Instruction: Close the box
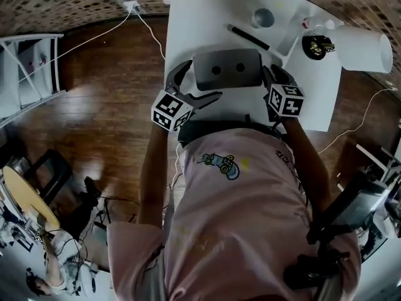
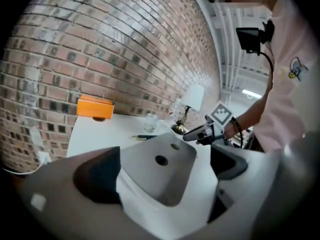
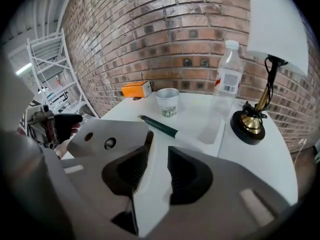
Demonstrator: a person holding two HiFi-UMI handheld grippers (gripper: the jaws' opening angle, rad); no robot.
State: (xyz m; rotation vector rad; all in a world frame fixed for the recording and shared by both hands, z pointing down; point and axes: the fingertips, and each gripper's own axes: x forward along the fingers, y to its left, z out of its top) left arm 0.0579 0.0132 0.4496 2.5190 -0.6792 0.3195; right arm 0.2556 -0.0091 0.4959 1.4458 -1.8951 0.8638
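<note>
Grey box (image 1: 227, 69) at frame centre, lid apparently down; left gripper (image 1: 194, 84) gapes wide at its side, right gripper (image 1: 274, 79) narrow, empty; final pressing may remain

L gripper (image 2: 162, 174) jaws wide apart, R gripper (image 3: 157, 171) jaws narrowly apart, empty.

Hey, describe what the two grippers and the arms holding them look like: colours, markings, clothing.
The left gripper and right gripper have grey moulded bodies, each with two jaws lined by black ribbed pads. Each carries a cube printed with black-and-white square markers. The person wears a pink short-sleeved shirt with a small cartoon print on the chest.
</note>
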